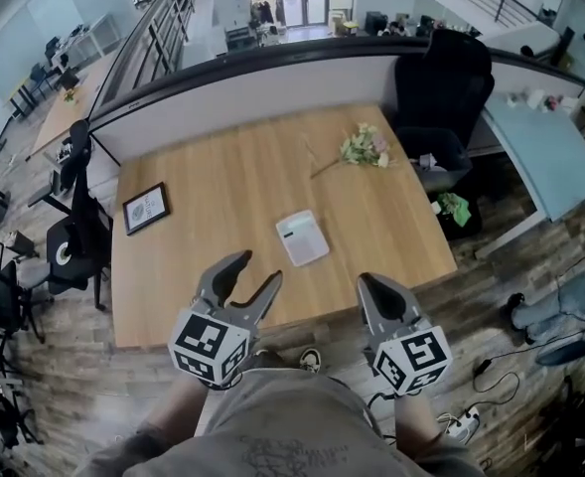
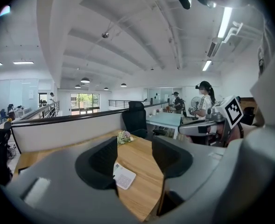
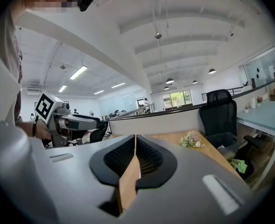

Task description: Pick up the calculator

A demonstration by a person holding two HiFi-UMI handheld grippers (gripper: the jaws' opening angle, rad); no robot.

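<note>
a pale wooden table [image 1: 213,197] stands against a low partition in an open office. the calculator [image 1: 302,238] lies flat near its front edge. the left gripper [image 1: 257,269] hovers just short of it, jaws wide apart and empty. the right gripper [image 1: 373,288] has its jaws pressed together on nothing. what looks like a small flower bunch [image 1: 365,148] lies at the far side.

We see a wooden table [image 1: 222,167] carrying a white calculator [image 1: 302,238] near its front middle, a dark frame [image 1: 145,208] lying flat by the left edge, and flowers [image 1: 365,148] far right.
</note>
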